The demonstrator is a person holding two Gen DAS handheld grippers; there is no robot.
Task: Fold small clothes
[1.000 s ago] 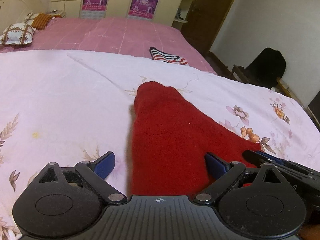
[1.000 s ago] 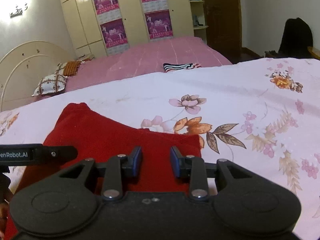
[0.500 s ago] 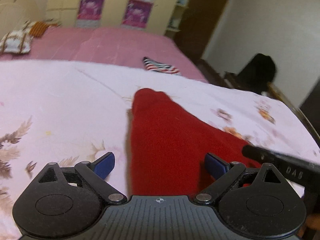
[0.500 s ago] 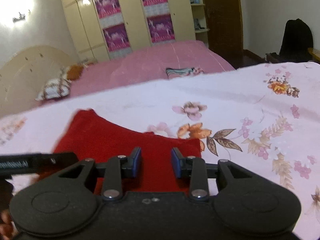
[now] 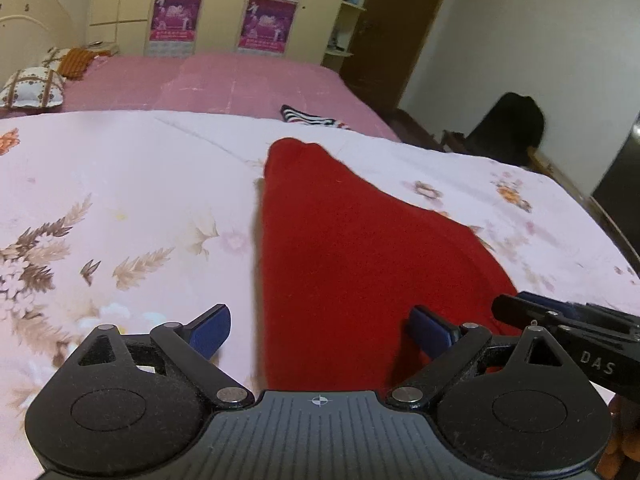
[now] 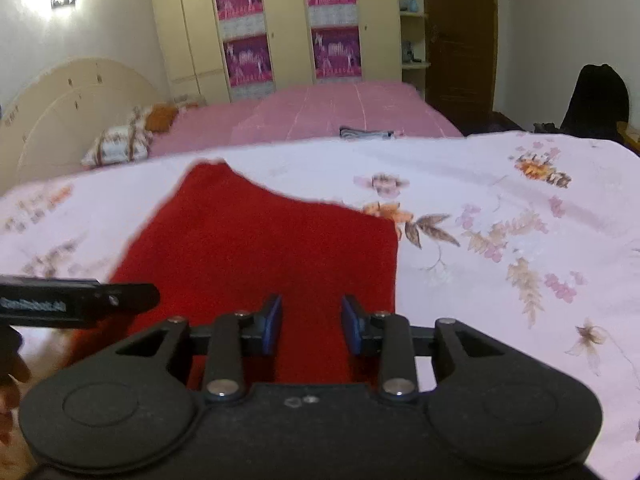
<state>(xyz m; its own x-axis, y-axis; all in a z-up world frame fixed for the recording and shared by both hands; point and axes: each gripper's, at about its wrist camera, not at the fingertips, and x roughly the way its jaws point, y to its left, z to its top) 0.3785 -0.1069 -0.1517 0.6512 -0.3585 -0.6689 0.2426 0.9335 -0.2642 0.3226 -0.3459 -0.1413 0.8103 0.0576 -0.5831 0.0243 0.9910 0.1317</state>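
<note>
The left gripper (image 5: 320, 330) has its jaws spread wide, one blue pad over the floral sheet and the other over the near part of the red garment (image 5: 352, 248), gripping nothing. The right gripper (image 6: 312, 326) has its jaws parted by a narrower gap, both pads over the near edge of the same red garment (image 6: 260, 248); red cloth shows in the gap, but the pads do not press on it. From the left wrist view the right gripper's body juts in at the lower right, just beside the left one, and from the right wrist view the left gripper's arm enters at the left edge. The garment lies flat on the pale floral bedspread (image 5: 120, 200), narrowing to a rounded tip at its far end, with a straight edge on its right side in the right wrist view. Beyond it, a striped folded cloth (image 5: 312, 118) rests on the pink bed cover (image 5: 224, 84), well apart from the garment. Pillows (image 6: 120, 146) sit by the headboard, and a wardrobe with posters (image 6: 288, 32) stands behind.
</note>
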